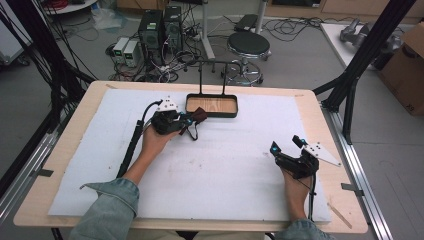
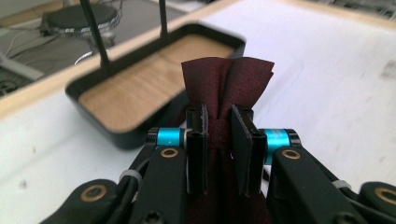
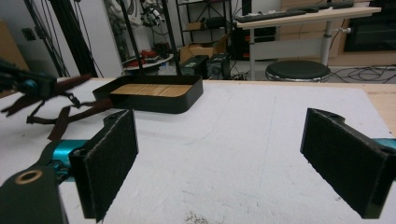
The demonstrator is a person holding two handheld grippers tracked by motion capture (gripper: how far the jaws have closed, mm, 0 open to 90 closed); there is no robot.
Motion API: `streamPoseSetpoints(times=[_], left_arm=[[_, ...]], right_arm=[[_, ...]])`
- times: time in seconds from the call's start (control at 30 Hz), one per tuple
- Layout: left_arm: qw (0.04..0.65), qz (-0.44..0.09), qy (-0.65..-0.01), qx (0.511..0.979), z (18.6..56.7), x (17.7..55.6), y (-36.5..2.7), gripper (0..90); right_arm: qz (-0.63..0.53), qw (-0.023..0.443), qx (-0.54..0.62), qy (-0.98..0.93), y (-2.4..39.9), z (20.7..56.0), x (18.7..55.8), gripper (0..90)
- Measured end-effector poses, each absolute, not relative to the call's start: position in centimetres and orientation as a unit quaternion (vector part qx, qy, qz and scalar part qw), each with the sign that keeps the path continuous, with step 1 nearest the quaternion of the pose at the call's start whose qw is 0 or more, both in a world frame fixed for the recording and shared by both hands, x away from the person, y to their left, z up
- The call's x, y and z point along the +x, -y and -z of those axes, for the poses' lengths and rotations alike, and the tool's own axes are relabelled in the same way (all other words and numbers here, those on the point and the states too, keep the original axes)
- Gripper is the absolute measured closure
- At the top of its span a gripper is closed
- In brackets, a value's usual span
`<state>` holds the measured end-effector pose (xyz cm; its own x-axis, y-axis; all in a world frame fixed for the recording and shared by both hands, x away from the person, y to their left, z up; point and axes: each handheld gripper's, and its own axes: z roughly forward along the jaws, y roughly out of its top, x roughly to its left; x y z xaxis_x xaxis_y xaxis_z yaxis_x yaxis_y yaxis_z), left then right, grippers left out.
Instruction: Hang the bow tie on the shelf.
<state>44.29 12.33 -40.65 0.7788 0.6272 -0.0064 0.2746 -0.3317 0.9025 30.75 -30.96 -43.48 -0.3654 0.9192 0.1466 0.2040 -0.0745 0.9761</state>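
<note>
Bench (image 1: 60,165) of pale wood under a white, grainy foam sheet (image 1: 225,165); black rounded tray (image 1: 212,106) with wood-grain floor and thin upright rods; right gripper (image 1: 287,147), jaws wide apart, felt-padded, empty; left gripper (image 2: 219,135) pinching a dark-red woven cloth (image 2: 224,77), bunched and pleated, just beside the tray.

The cloth (image 2: 224,84) vanishes below the left gripper (image 2: 218,135), its lower part hidden between the arms and cut off at the bottom edge. In the right gripper view its straps blur at the left edge.
</note>
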Motion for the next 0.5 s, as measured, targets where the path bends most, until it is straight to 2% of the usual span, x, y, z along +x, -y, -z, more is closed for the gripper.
streamPoseSetpoints(times=[0.5], left_arm=[[0.563, -0.198, -0.278, 0.752, 34.8, 46.6, -13.1, 76.5]], right_arm=[[-0.567, 0.313, 0.466, -0.602, 31.0, 43.5, 30.8, 10.4]])
